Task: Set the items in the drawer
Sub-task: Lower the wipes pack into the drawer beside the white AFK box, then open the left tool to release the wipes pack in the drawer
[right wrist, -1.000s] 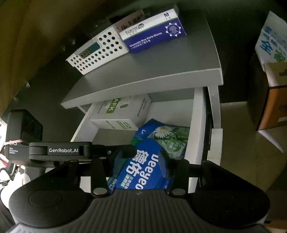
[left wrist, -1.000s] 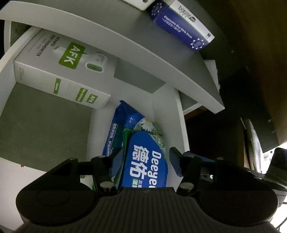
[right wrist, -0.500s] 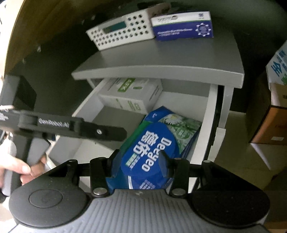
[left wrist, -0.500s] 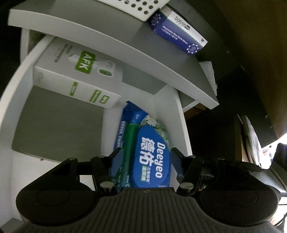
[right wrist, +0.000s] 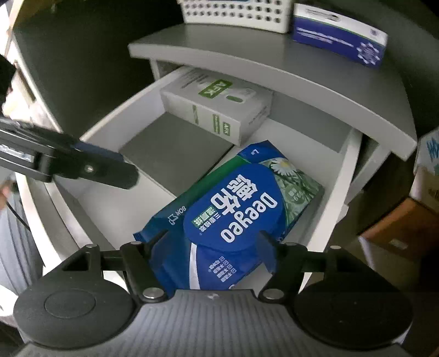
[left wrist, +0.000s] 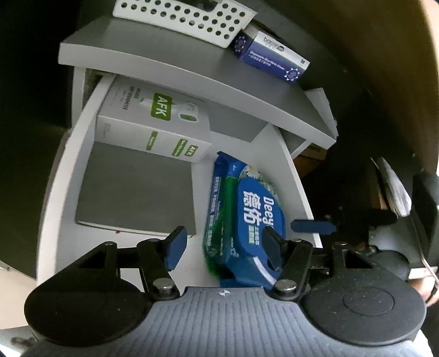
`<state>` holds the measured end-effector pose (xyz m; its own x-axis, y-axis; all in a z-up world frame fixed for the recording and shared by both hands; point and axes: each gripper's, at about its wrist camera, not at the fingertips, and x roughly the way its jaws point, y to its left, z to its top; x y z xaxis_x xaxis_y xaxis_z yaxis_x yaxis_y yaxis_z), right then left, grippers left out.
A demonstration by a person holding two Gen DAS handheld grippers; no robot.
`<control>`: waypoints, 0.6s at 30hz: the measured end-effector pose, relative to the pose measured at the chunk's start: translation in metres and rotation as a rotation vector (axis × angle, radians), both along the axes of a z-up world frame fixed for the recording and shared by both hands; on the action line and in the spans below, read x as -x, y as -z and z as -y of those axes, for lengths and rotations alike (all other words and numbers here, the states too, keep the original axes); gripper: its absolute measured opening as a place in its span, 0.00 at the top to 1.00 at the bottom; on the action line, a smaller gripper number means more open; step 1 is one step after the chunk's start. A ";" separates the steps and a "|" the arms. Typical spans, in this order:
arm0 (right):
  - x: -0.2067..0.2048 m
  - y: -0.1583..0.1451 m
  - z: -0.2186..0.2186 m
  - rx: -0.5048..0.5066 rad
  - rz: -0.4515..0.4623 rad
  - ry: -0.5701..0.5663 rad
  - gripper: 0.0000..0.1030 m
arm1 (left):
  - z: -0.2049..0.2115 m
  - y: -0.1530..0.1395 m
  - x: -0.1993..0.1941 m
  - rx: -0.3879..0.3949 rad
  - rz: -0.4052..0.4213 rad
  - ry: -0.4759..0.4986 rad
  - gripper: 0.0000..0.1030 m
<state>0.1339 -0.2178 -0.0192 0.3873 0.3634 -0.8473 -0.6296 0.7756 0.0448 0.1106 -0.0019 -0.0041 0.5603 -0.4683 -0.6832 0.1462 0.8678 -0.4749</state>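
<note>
The wipes pack lies flat in the open drawer, along its right-hand wall, with the white thermometer box deeper in, partly under the grey cabinet top. Half a second ago the left gripper's fingers framed the pack closely on both sides; now the left gripper sits back and to the left, so the pack shows mostly past its right finger, and its fingers stand wide apart on nothing. The right gripper has swung to look straight down into the drawer. Its fingers are also spread, one to each side of the pack's near end, and I cannot tell whether they touch the wrapper; nothing looks pinched. To my eye the pack has been let go and rests where the task wants it. On the cabinet top the blue glove box and the perforated white basket stand outside the drawer; whether they belong to the job is unclear.
</note>
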 end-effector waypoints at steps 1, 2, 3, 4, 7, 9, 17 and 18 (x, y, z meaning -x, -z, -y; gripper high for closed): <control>0.000 0.001 -0.003 0.018 0.005 -0.011 0.28 | -0.001 0.000 0.002 -0.003 0.001 0.001 0.38; 0.000 0.003 -0.006 0.039 0.013 -0.021 0.28 | -0.001 0.000 0.005 -0.005 0.001 0.001 0.38; 0.000 0.004 -0.011 0.062 0.024 -0.030 0.28 | -0.002 0.000 0.008 -0.006 0.001 0.001 0.38; 0.001 0.006 -0.014 0.086 0.036 -0.040 0.28 | -0.003 0.001 0.010 -0.010 0.001 0.002 0.38; 0.001 0.011 -0.025 0.142 0.052 -0.071 0.29 | -0.004 0.004 0.016 -0.027 -0.001 0.002 0.38; 0.002 0.013 -0.029 0.175 0.059 -0.091 0.30 | -0.006 0.006 0.020 -0.009 -0.014 -0.003 0.38; -0.005 0.020 -0.034 0.257 0.072 -0.144 0.33 | -0.010 0.009 0.033 0.003 -0.014 -0.019 0.38; -0.006 0.020 -0.034 0.261 0.075 -0.145 0.33 | -0.009 0.009 0.035 -0.003 -0.010 -0.017 0.38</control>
